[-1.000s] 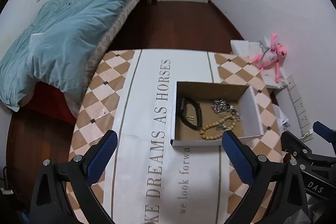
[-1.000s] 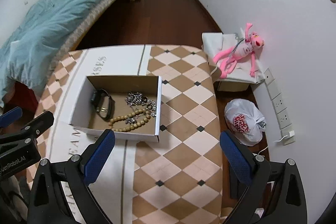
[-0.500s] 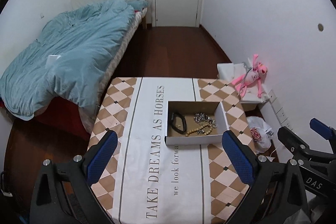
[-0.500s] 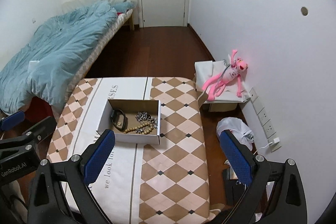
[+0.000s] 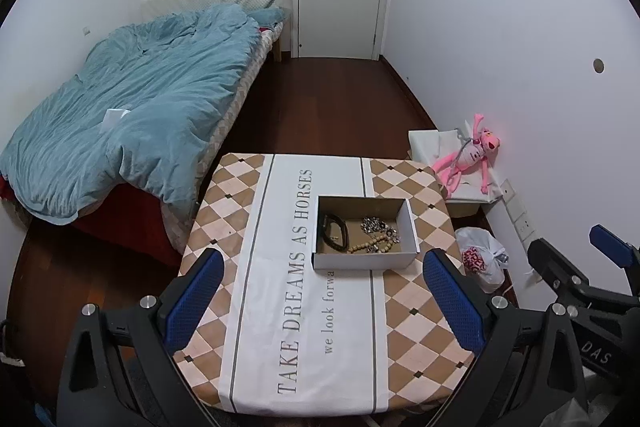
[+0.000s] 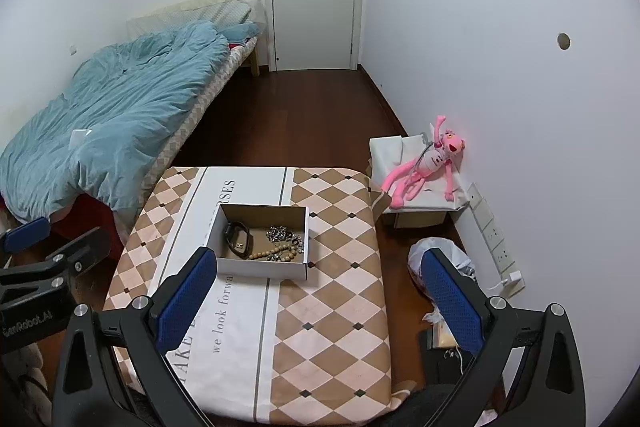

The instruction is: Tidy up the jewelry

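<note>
We hold both grippers high and well back from the cardboard box point(image 5: 365, 233) — left gripper point(image 5: 322, 301) and right gripper point(image 6: 316, 297) each spread wide and grasping nothing. Inside the box lie a black band point(image 5: 334, 231) at its left, a silver chain point(image 5: 378, 226) at its right, and a wooden bead bracelet point(image 5: 370, 247) along the near wall. Nothing lies loose on the surface point(image 5: 280, 307) around the box, so the sorting looks finished — or not begun. Any next move calls for descending toward the box.
</note>
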Tool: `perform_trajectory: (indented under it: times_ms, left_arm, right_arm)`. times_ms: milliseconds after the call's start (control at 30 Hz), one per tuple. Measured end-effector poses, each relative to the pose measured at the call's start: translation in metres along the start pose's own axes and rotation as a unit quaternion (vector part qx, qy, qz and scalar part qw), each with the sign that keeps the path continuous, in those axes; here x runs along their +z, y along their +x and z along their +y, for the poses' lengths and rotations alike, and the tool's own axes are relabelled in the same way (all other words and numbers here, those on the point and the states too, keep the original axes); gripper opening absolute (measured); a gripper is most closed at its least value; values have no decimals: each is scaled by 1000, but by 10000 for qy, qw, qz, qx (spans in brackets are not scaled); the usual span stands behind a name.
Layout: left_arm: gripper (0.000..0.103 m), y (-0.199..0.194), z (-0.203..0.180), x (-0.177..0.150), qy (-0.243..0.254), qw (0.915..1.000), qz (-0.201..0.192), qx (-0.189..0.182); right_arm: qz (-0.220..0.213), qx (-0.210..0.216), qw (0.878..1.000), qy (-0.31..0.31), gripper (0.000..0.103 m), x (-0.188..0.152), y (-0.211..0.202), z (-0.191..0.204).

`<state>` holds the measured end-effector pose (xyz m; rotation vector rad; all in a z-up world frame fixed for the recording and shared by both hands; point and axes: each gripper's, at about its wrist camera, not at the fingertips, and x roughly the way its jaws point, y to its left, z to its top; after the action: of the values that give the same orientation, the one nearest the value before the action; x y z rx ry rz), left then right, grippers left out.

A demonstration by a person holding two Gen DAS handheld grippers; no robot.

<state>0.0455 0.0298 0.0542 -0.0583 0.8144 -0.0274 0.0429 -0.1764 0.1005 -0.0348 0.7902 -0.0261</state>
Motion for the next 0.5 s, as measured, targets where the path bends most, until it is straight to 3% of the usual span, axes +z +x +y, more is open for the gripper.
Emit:
perform_trajectory:
  times_ms: [500]
  left_arm:
    - [102,20,-10,18,90,9995,297,-40]
  right_arm:
    - [294,-16,9996,-28,103,19,25,-2]
